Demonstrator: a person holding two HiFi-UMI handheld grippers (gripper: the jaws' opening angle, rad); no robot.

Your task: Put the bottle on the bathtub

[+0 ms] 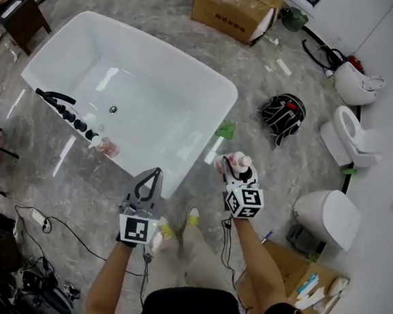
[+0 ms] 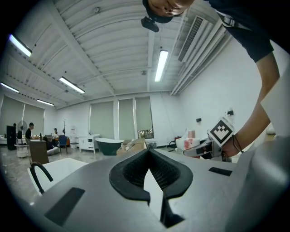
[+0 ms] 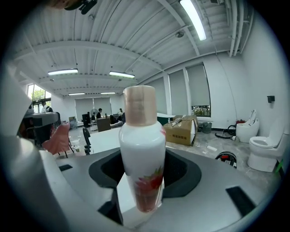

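Note:
The white bathtub (image 1: 190, 70) lies ahead on the grey floor, its near corner just in front of me. A white bottle (image 1: 241, 161) with a tan cap and a red flower print stands upright in my right gripper (image 1: 235, 166), which is shut on it, to the right of the tub's near corner. In the right gripper view the bottle (image 3: 142, 149) fills the middle between the jaws of the right gripper (image 3: 143, 181). My left gripper (image 1: 155, 172) is shut with nothing in it, pointing at the tub's near rim. Seen in its own view, the left gripper (image 2: 148, 154) has its jaws pressed together.
A black faucet (image 1: 57, 97) and a small pink-printed item (image 1: 106, 146) sit on the tub's left rim. A cardboard box (image 1: 235, 13) stands beyond the tub. A black bag (image 1: 283, 116) and white toilets (image 1: 352, 136) are to the right. Cables (image 1: 53, 233) trail at the lower left.

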